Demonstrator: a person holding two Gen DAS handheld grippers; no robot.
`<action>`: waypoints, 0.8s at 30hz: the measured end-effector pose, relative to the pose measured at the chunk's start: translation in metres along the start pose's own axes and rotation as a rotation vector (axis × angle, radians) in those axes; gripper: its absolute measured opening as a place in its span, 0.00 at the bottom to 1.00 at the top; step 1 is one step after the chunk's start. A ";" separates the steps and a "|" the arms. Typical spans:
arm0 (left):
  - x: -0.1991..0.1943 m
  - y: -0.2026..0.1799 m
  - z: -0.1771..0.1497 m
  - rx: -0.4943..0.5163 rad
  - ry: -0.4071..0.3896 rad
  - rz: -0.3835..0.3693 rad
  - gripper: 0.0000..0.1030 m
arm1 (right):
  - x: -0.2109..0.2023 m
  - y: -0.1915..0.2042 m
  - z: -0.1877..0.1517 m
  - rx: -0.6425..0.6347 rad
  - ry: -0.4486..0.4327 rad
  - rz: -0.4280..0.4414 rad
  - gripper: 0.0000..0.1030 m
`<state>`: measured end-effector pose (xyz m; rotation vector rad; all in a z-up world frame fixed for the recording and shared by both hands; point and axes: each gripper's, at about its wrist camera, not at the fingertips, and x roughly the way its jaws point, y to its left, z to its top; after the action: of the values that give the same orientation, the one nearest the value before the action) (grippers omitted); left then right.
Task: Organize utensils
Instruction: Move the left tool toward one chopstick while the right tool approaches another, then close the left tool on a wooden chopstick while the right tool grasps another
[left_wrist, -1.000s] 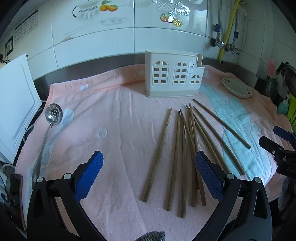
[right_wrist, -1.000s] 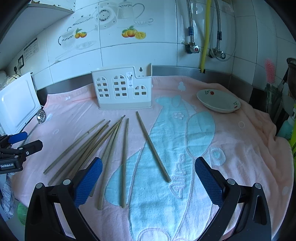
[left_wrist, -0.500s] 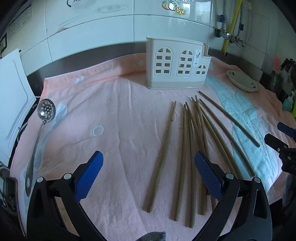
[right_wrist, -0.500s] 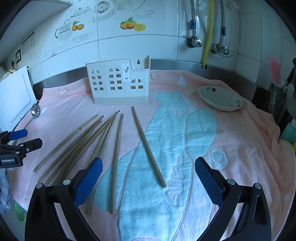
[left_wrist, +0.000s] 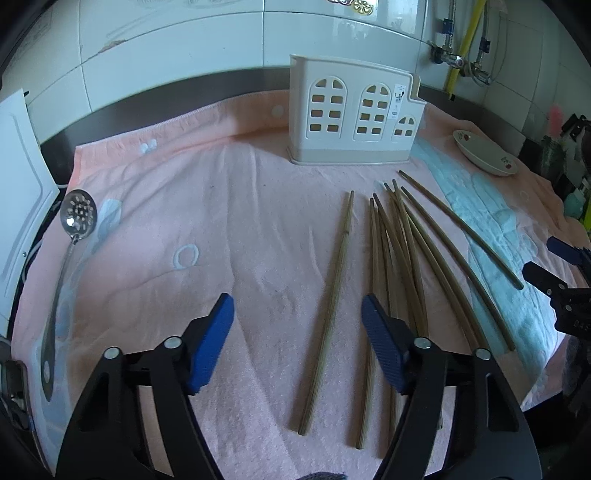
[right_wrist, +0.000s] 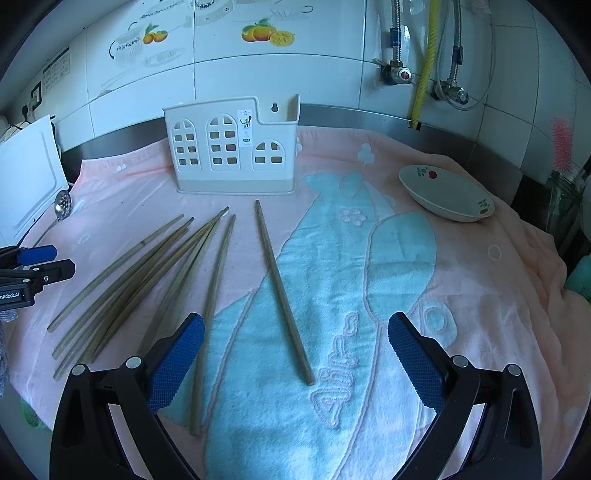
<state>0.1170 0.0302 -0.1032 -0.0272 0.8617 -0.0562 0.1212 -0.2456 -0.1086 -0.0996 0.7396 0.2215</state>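
Several wooden chopsticks (left_wrist: 402, 251) lie fanned on a pink towel (left_wrist: 221, 221), in front of a cream utensil holder (left_wrist: 354, 114) with arched cut-outs. My left gripper (left_wrist: 297, 306) hovers low over the leftmost single chopstick (left_wrist: 332, 291). Its jaws are closing, the stick lies between them, and the blue pads do not touch it. My right gripper (right_wrist: 295, 321) stands wide open over the rightmost chopstick (right_wrist: 280, 284), which lies apart from the bundle (right_wrist: 147, 277). The holder (right_wrist: 232, 151) stands behind. A slotted metal spoon (left_wrist: 77, 214) lies at the towel's left edge.
A white flowered dish (right_wrist: 447, 194) sits at the back right of the towel. A white board (left_wrist: 18, 184) leans at the left. Tiled wall, pipes and a yellow hose (right_wrist: 424, 62) close the back. Bottles and a brush (right_wrist: 561, 147) stand at the far right.
Both grippers have come lower and closer to the chopsticks. The left gripper's jaws have narrowed around the single left chopstick. The right gripper's jaws stay wide.
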 end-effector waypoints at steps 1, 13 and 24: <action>0.002 0.000 0.000 0.002 0.005 -0.006 0.60 | 0.002 0.000 0.000 -0.003 0.000 0.003 0.92; 0.013 -0.002 -0.007 0.031 0.052 -0.081 0.46 | 0.022 0.003 0.003 -0.053 0.059 0.079 0.59; 0.019 -0.003 -0.011 0.054 0.085 -0.144 0.29 | 0.030 0.000 0.003 -0.080 0.106 0.140 0.35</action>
<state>0.1215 0.0258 -0.1246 -0.0364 0.9422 -0.2169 0.1452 -0.2403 -0.1268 -0.1365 0.8444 0.3822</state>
